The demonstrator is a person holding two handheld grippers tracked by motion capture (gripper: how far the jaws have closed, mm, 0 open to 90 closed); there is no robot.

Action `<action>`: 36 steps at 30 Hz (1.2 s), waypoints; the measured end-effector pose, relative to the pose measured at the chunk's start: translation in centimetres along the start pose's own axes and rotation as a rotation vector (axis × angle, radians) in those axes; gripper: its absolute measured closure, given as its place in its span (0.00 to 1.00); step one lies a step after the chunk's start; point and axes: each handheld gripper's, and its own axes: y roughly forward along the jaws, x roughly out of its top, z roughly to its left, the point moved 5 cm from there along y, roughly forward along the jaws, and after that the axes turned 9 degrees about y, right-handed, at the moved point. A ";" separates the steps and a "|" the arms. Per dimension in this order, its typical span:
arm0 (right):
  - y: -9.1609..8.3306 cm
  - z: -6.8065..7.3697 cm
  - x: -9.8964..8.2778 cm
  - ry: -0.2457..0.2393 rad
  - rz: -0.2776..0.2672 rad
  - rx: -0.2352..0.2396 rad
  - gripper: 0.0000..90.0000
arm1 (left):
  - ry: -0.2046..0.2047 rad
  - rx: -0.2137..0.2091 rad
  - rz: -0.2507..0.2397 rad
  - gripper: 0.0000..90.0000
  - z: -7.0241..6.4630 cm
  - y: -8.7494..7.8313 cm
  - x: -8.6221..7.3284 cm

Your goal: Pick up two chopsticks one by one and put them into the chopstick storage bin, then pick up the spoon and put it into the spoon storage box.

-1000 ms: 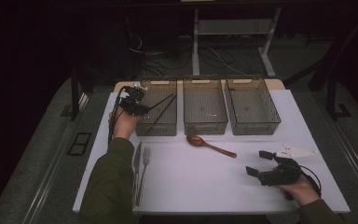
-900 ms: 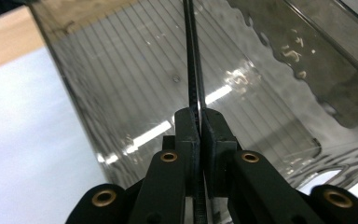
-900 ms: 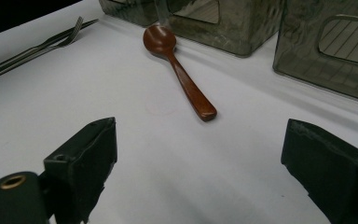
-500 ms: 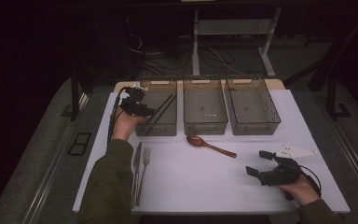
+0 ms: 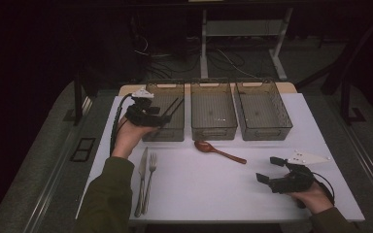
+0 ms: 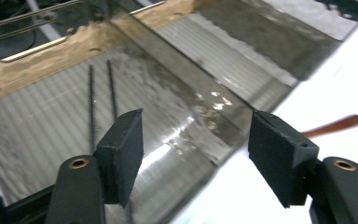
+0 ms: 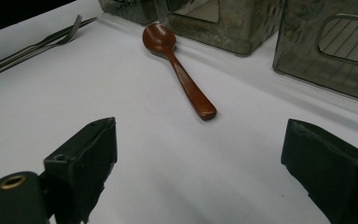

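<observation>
Two black chopsticks (image 5: 173, 107) (image 6: 100, 93) lie inside the left clear bin (image 5: 167, 134) (image 6: 37, 140). My left gripper (image 5: 162, 118) (image 6: 196, 135) hovers over that bin's near end. Its jaws have just been opening and are open, with nothing between the pads. A brown wooden spoon (image 5: 218, 150) (image 7: 179, 70) (image 6: 335, 126) lies on the white table in front of the middle bin. My right gripper (image 5: 268, 169) (image 7: 200, 144) rests low at the front right, open and empty, pointing toward the spoon's handle.
A knife (image 5: 141, 179) and a fork (image 5: 149, 182) (image 7: 42, 42) lie side by side at the front left. The middle bin (image 5: 213, 132) and right bin (image 5: 264, 133) stand in a row at the back. Dark floor surrounds the table (image 5: 199, 194).
The left gripper's jaws opened, letting go of the chopsticks, which now lie in the left bin. That hand drew back toward the person and rose a little. The right hand stayed still.
</observation>
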 end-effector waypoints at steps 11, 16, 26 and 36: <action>0.1 0.0 -0.1 -0.003 0.011 -0.001 0.12 | 0.067 -0.055 -0.067 0.32 -4.4 -0.8 -1.5; 0.1 -0.1 -0.1 -0.009 0.004 -0.004 0.12 | 0.078 -0.072 -0.109 0.27 -6.2 -1.6 -2.2; -0.1 0.2 0.1 -0.012 -0.002 0.002 0.12 | 0.086 -0.095 -0.146 0.21 -8.6 -2.3 -5.1; -0.1 0.3 0.1 -0.015 0.001 0.004 0.12 | 0.112 -0.103 -0.184 0.09 -10.2 -2.8 -7.9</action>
